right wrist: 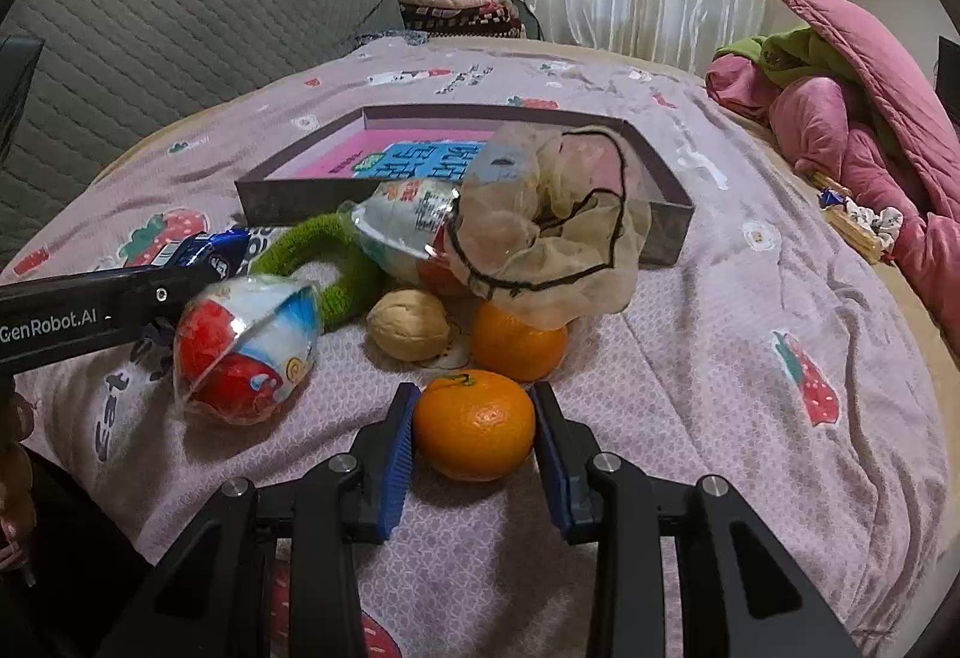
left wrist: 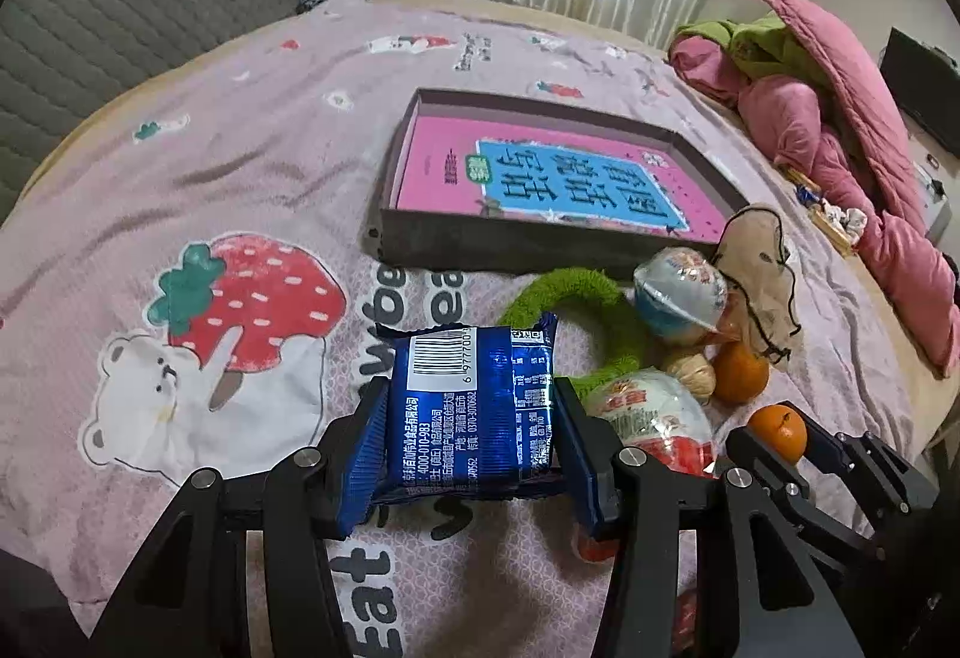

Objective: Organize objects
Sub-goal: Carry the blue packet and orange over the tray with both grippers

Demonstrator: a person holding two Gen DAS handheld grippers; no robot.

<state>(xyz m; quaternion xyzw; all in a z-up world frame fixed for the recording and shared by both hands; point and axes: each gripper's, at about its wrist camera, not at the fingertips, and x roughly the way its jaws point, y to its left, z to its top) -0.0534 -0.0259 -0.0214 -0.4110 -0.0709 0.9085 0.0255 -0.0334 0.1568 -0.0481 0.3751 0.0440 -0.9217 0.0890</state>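
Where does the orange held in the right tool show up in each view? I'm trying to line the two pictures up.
Left wrist view: the held orange sits low at the right, between the right tool's fingers.
Right wrist view: the same orange is at lower centre, pressed between the blue pads.
Shared landmark: the shallow box with the pink and blue book, lying beyond the pile on the bed.
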